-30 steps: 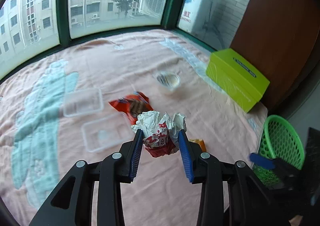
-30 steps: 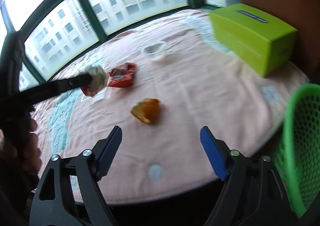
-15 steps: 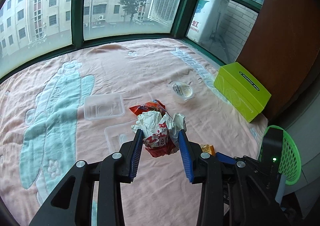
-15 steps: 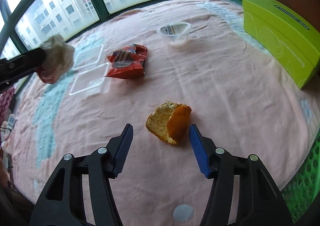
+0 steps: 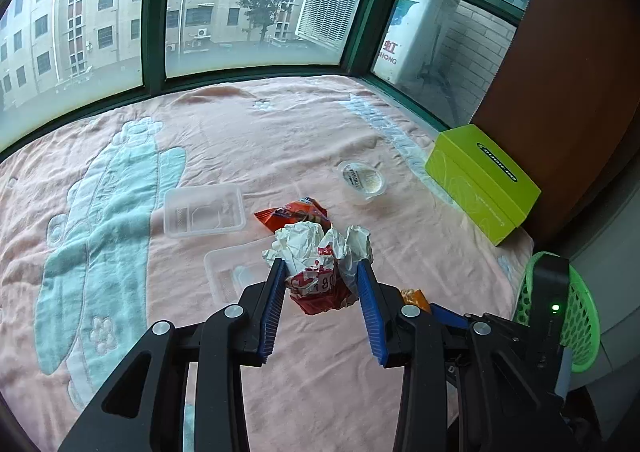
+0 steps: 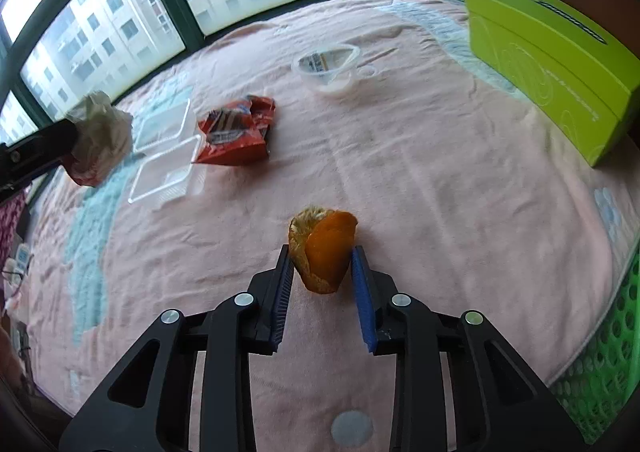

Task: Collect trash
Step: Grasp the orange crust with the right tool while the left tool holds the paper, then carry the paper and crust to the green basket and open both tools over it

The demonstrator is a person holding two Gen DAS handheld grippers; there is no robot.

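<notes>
Left gripper (image 5: 322, 272) clamping crumpled "80" wrapper (image 5: 320, 264), right gripper (image 6: 320, 264) clamping orange peel (image 6: 324, 248)

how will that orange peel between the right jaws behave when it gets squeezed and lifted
The curled orange peel looks thin and hollow, so it probably weighs little and may fold or crush as the right gripper closes. Its pithy, rough inner face likely grips the ribbed jaws; the glossy outer skin could slip.

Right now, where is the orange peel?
In the right wrist view the orange peel sits low at centre, between the fingers of the right gripper, on the pink blanket, nearer than the red snack bag.
</notes>
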